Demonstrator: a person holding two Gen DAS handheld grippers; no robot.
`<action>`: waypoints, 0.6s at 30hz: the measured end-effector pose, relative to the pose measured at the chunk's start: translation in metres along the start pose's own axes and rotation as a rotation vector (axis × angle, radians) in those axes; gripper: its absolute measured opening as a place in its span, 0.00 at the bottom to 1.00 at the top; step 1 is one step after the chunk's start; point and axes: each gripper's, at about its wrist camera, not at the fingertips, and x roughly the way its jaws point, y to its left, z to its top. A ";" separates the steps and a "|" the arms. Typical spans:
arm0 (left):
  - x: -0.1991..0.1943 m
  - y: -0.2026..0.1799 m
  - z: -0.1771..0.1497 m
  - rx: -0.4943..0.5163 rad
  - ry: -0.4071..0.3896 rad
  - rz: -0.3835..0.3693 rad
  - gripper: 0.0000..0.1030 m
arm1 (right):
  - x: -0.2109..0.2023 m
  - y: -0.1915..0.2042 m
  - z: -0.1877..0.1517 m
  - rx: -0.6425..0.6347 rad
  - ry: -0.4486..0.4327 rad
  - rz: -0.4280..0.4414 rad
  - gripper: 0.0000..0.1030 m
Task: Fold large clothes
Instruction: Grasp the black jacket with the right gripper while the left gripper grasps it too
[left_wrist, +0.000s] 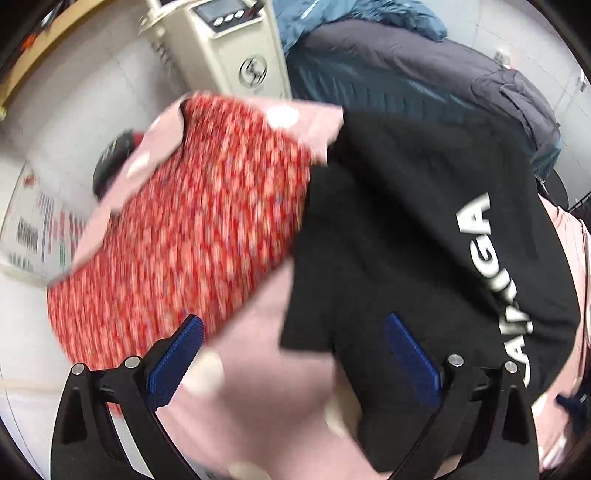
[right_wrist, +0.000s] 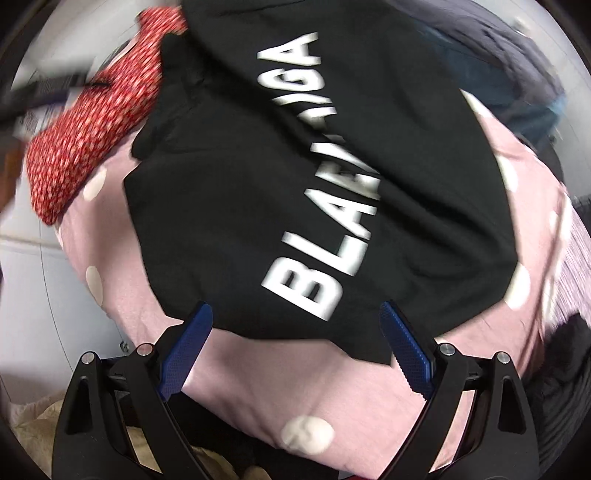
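Left wrist view: the left gripper (left_wrist: 293, 354) hangs with jaws spread wide, holding nothing, over a pink sheet (left_wrist: 258, 398). On that sheet lies a black shirt (left_wrist: 399, 240) with white letters, and a red patterned cloth (left_wrist: 184, 236) lies just left of the shirt, touching it. Right wrist view: the right gripper (right_wrist: 295, 347) is likewise agape and empty, at the shirt's (right_wrist: 240, 177) near edge. Both views are blurred.
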 end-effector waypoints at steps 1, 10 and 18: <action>0.004 -0.001 0.016 0.033 -0.021 0.000 0.94 | 0.007 0.012 0.005 -0.031 0.007 0.006 0.88; 0.062 -0.045 0.109 0.210 -0.030 -0.184 0.94 | 0.076 0.156 0.032 -0.387 0.005 0.019 0.88; 0.102 -0.076 0.115 0.219 0.065 -0.215 0.19 | 0.108 0.124 0.023 -0.298 -0.068 -0.247 0.07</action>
